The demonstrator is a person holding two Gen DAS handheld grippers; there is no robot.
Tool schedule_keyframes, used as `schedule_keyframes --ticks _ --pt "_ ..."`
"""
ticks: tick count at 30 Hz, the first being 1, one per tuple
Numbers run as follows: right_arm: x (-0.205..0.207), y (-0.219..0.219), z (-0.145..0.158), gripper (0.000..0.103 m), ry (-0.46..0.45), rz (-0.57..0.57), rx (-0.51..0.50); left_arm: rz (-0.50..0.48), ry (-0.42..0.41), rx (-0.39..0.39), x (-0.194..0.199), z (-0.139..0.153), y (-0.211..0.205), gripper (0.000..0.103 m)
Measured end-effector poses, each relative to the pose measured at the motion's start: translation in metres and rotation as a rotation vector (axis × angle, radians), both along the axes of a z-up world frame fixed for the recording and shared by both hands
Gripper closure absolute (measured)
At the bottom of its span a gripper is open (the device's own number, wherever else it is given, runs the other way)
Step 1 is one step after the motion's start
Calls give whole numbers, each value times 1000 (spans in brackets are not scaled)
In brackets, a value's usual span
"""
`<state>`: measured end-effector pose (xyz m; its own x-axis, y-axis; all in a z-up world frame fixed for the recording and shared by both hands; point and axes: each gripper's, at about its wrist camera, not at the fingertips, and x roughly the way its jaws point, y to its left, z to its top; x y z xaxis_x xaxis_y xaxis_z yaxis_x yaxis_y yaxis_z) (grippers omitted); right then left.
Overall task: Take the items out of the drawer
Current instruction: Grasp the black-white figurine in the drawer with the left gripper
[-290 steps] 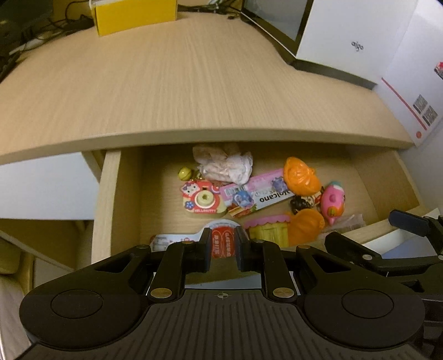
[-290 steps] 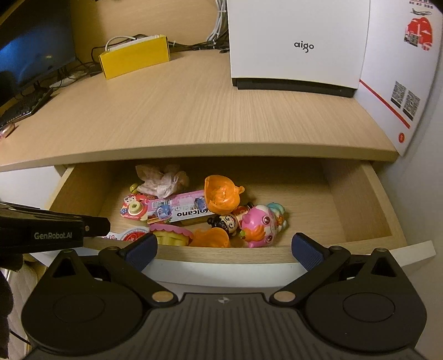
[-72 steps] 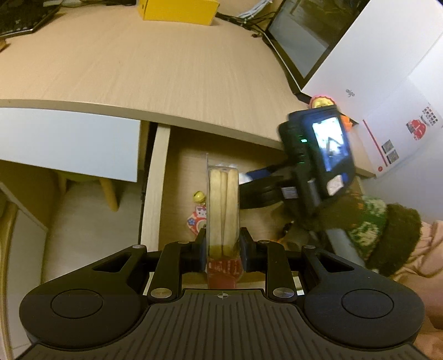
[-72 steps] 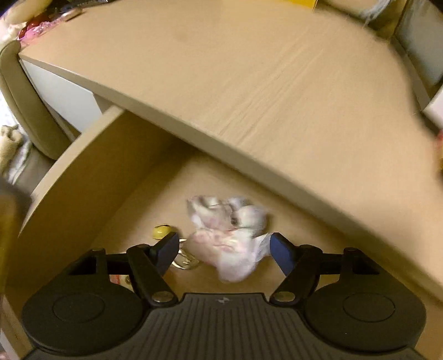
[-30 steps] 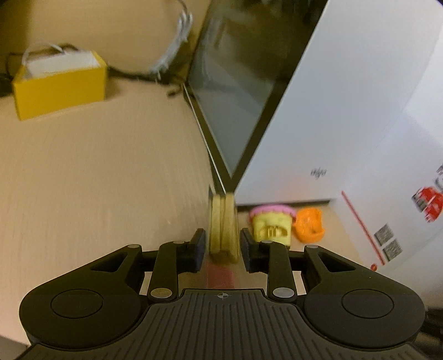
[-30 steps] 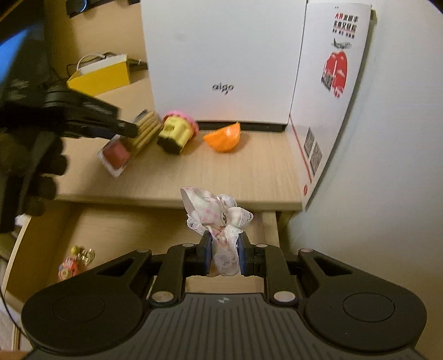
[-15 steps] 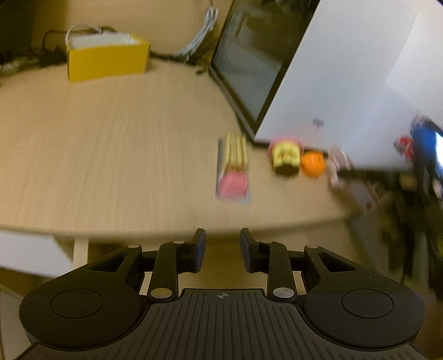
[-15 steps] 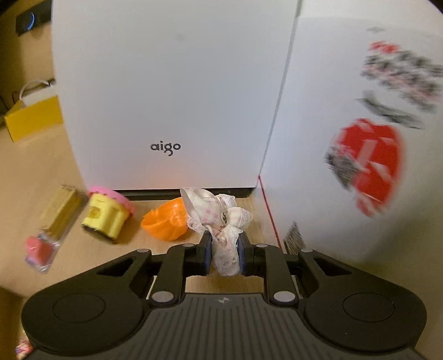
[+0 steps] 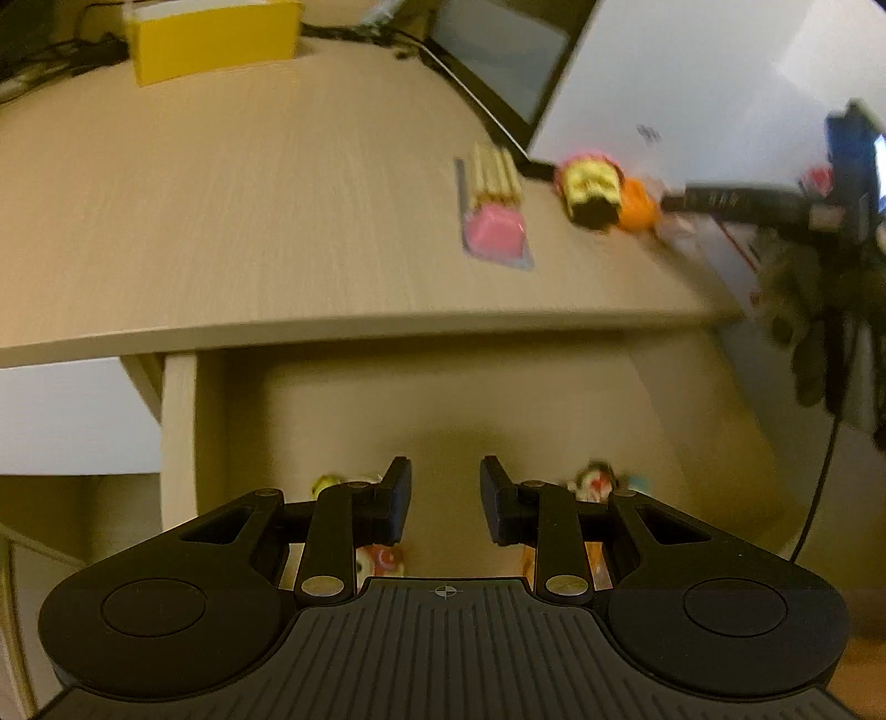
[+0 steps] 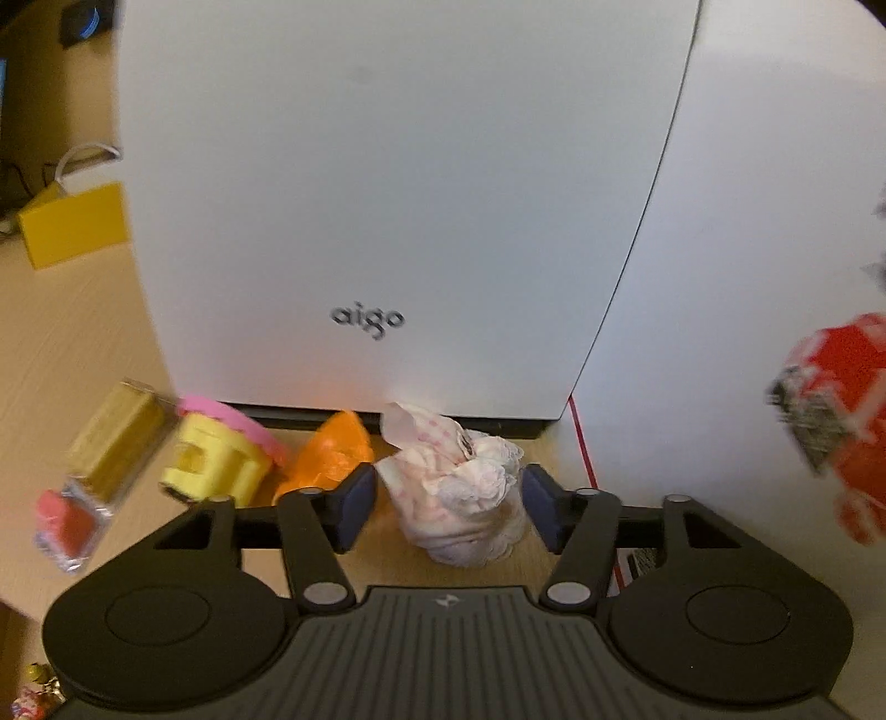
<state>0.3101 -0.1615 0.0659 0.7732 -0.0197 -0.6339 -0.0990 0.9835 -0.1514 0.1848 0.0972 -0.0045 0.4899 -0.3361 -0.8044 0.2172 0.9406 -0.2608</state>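
My left gripper (image 9: 444,501) is open and empty above the open drawer (image 9: 178,432), where small toys (image 9: 595,481) peek out behind its fingers. On the desk (image 9: 221,221) lie a clear pack of biscuit sticks (image 9: 493,207), a yellow-and-pink cupcake toy (image 9: 588,185) and an orange toy (image 9: 637,207). In the right wrist view my right gripper (image 10: 449,509) is open around a pink-and-white crumpled cloth (image 10: 459,501) resting on the desk beside the orange toy (image 10: 332,451), the cupcake toy (image 10: 221,459) and the stick pack (image 10: 102,459).
A white box marked "aigo" (image 10: 387,194) stands right behind the placed items, with a white board bearing red print (image 10: 775,277) to its right. A yellow box (image 9: 213,36) sits at the desk's far side. A gloved hand holding the other gripper (image 9: 819,288) shows at right.
My right gripper has opened and let go of the cloth, which now sits on the desk. My left gripper has pulled back from the desk and dropped toward the drawer.
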Motion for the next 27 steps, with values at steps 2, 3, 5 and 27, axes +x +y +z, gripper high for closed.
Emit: schedule_keyframes --ticks 2,3,5,27 --pt "-23 2 8 32 -24 1 -23 -51 8 15 -1 -4 -7 73" --pt "-34 3 10 27 -35 2 -37 -84 15 19 -1 -5 -12 73" --pt "-58 3 15 20 -59 16 -38 -166 40 25 -1 -10 -25 73" --pt "-157 -28 -20 17 277 127 137 -549 95 228 44 -75 -152 71"
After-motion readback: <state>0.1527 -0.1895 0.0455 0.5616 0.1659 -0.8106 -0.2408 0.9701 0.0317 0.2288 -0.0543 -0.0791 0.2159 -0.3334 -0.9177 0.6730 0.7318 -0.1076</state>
